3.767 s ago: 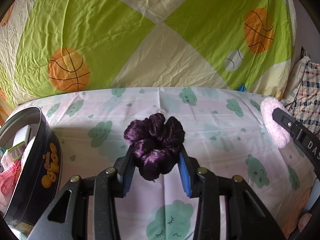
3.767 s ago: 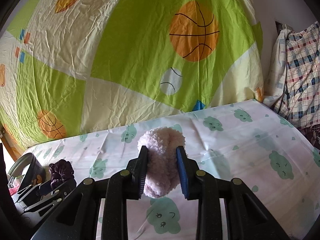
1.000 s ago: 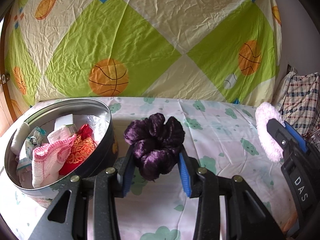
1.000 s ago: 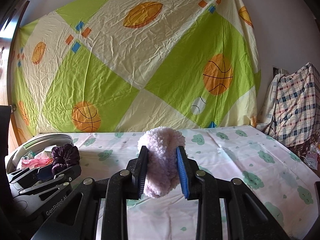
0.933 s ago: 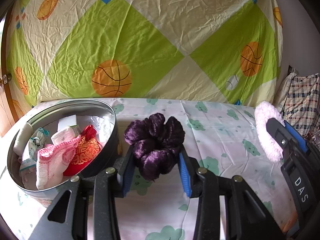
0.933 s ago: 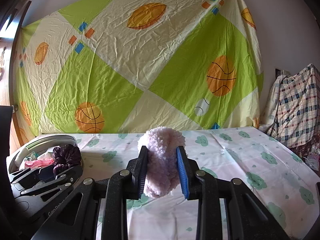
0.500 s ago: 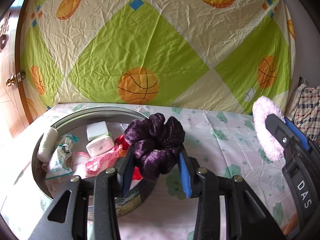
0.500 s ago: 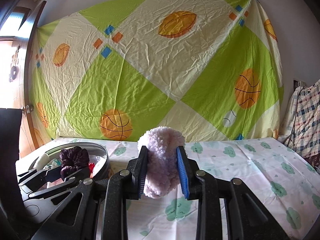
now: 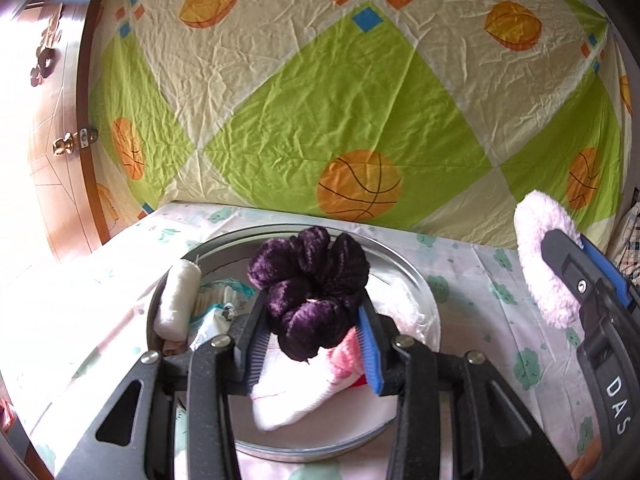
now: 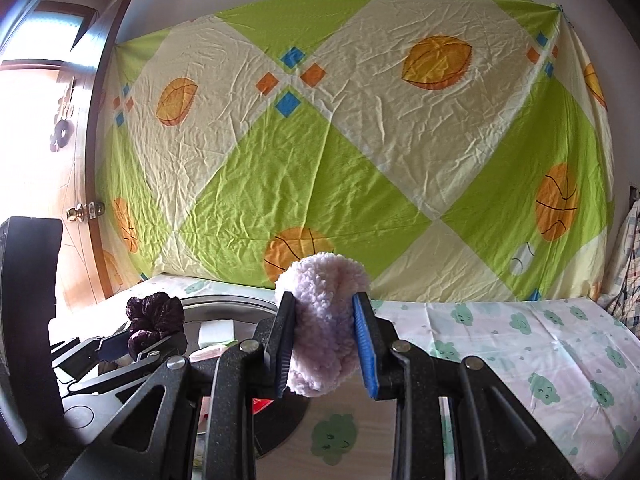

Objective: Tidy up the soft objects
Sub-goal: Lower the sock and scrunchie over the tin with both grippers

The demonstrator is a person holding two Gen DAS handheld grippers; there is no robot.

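Observation:
My left gripper (image 9: 310, 344) is shut on a dark purple velvet scrunchie (image 9: 310, 292) and holds it over the open round metal tin (image 9: 424, 284). The tin holds a white roll (image 9: 178, 300), a pink and white knit piece (image 9: 304, 392) and other soft items. My right gripper (image 10: 322, 354) is shut on a fluffy pale pink scrunchie (image 10: 322, 320), up in the air just right of the tin (image 10: 224, 304). The pink scrunchie also shows in the left wrist view (image 9: 540, 264), and the purple one in the right wrist view (image 10: 154, 316).
The table wears a white cloth with green cloud faces (image 10: 520, 344). A green and cream sheet with basketballs (image 9: 360, 120) hangs behind it. A wooden door (image 9: 48, 140) stands at the left. Plaid fabric (image 10: 628, 280) lies at the far right.
Both grippers have moved left with their scrunchies. The purple scrunchie went from beside the tin to above its inside. The right gripper has come up close to the tin.

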